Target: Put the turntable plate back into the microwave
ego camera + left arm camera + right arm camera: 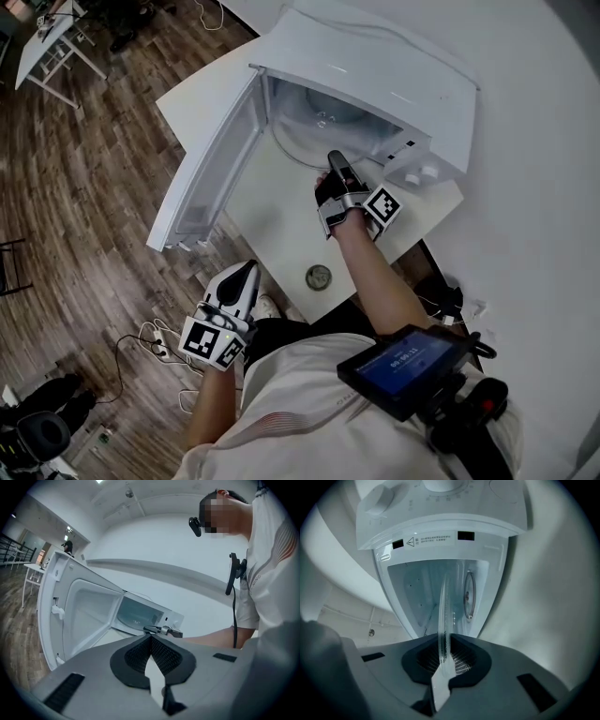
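Note:
The white microwave (394,66) stands on a white table (281,216) with its door (202,169) swung wide to the left. My right gripper (335,161) reaches level to the cavity mouth, shut on the rim of the clear glass turntable plate (314,131), which lies partly inside the cavity. In the right gripper view the plate (443,616) shows edge-on between the pads of the right gripper (443,648). My left gripper (247,270) hangs off the table's front corner, jaws together with nothing in them. From the left gripper (150,639) I see the door (75,616) and the right gripper (164,630).
A small round grey part (318,277) lies on the table near its front edge. Cables and a power strip (155,342) lie on the wooden floor at the lower left. Another white table (52,42) stands far off at the upper left.

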`<state>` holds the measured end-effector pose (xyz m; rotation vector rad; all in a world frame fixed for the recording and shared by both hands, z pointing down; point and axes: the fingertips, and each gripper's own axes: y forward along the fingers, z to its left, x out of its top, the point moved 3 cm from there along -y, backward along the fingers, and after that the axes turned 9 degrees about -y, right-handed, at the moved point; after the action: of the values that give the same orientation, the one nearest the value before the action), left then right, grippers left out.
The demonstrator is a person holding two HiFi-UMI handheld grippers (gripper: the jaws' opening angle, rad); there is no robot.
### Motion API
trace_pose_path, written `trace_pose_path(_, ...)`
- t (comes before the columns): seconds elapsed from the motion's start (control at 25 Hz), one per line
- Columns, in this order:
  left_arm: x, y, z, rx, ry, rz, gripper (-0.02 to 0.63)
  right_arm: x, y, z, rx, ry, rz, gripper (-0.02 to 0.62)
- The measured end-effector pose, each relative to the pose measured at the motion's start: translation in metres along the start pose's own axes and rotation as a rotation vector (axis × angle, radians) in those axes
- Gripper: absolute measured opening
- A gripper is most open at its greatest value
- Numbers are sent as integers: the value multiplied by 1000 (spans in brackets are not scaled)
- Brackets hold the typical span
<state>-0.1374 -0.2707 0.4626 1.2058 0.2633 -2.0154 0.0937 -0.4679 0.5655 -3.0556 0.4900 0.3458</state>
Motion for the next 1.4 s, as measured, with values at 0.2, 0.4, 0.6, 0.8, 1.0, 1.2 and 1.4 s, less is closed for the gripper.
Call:
trace_pose_path(0.2, 1, 6, 3, 18, -12, -5, 11, 25, 27, -18, -25, -2, -63, 28)
trace_pose_path(0.4, -1, 5, 7, 41, -34, -12, 11, 37, 50, -21, -64, 12, -120, 29)
trace_pose_path(0.6, -3, 5, 10, 49, -49, -8, 11, 45, 65, -23, -78, 38, -182, 32)
trace_pose_path(0.8, -4, 3, 11, 47, -53, -5, 11, 52, 70, -27, -137, 97, -264, 37)
trace_pose_path(1.0, -6, -3, 15, 55, -61, -6, 11, 54, 75, -24, -215, 84, -258, 38)
trace_pose_path(1.2, -5, -4, 16, 52, -70, -3, 11, 45, 85, -13, -261, 118, -147, 77)
trace_pose_path(1.4, -6, -7, 19, 48, -75, -3, 11, 32, 85, -16, -275, 150, -51, 132)
